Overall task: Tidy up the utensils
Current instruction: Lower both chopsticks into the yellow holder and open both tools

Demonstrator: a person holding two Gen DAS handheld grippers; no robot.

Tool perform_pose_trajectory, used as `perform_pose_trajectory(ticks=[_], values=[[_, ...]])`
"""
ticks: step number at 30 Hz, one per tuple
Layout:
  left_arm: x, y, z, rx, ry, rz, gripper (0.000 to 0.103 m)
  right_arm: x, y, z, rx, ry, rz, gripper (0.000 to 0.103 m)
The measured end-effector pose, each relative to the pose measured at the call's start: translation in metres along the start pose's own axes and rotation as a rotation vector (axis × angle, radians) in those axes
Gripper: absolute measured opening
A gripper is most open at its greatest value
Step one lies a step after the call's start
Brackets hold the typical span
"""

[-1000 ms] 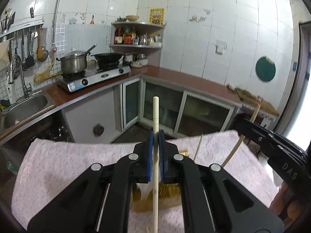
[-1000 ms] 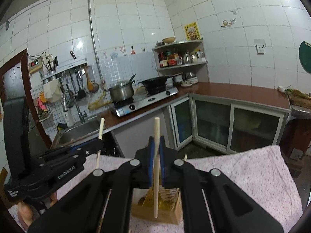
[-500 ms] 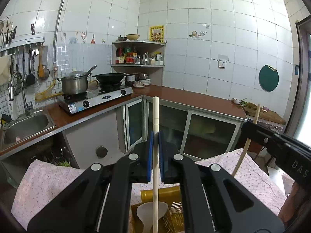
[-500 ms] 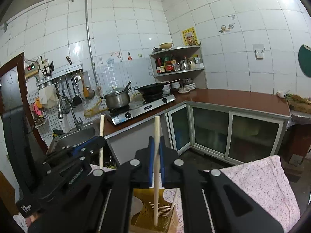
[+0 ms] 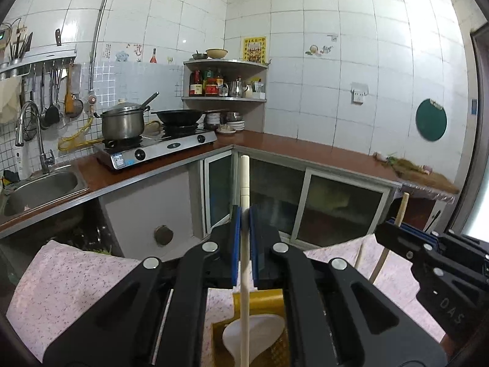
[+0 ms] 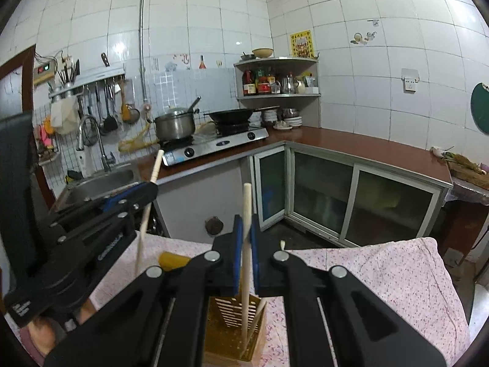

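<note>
My left gripper (image 5: 244,214) is shut on a pale stick-like utensil (image 5: 244,180) held upright. Its lower end reaches down over a white spoon bowl (image 5: 262,330) in the yellow utensil holder (image 5: 266,298). My right gripper (image 6: 247,223) is shut on a wooden chopstick (image 6: 246,202), whose lower end stands inside the slotted yellow holder (image 6: 226,330). Another chopstick (image 6: 259,309) leans in that holder. The left gripper (image 6: 149,188) shows at the left of the right wrist view, and the right gripper (image 5: 388,229) at the right of the left wrist view.
The holder stands on a table under a pink patterned cloth (image 6: 382,275). Beyond it runs a brown counter (image 5: 305,150) with a gas stove (image 5: 159,150), pot, wok and sink (image 5: 39,183). Glass-door cabinets (image 6: 351,202) lie below. A person's hand (image 6: 39,333) shows at lower left.
Both grippers have sunk toward the yellow holder with their sticks still gripped. The holder now looks closer, and the right chopstick's end has gone down into it.
</note>
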State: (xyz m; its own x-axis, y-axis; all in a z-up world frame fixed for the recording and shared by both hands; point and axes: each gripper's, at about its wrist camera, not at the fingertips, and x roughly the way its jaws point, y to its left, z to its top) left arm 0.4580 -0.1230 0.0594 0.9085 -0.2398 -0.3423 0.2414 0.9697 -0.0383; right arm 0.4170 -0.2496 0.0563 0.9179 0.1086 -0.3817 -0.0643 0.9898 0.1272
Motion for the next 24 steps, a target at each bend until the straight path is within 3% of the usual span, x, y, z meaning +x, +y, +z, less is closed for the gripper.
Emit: perform_pose_trajectory(ticks=[11, 18, 24], values=[[0.005, 0.004, -0.039, 0.018, 0.025, 0.02, 0.004, 0.018, -0.004, -0.04, 0.001, 0.058, -0.009, 0.006], [0.001, 0.007, -0.053, 0.031, 0.035, 0.029, 0.004, 0.014, -0.003, -0.046, -0.002, 0.055, 0.006, 0.006], [0.0, 0.016, -0.053, -0.008, 0.064, -0.025, 0.004, 0.009, 0.0, -0.043, -0.004, 0.065, 0.011, 0.006]])
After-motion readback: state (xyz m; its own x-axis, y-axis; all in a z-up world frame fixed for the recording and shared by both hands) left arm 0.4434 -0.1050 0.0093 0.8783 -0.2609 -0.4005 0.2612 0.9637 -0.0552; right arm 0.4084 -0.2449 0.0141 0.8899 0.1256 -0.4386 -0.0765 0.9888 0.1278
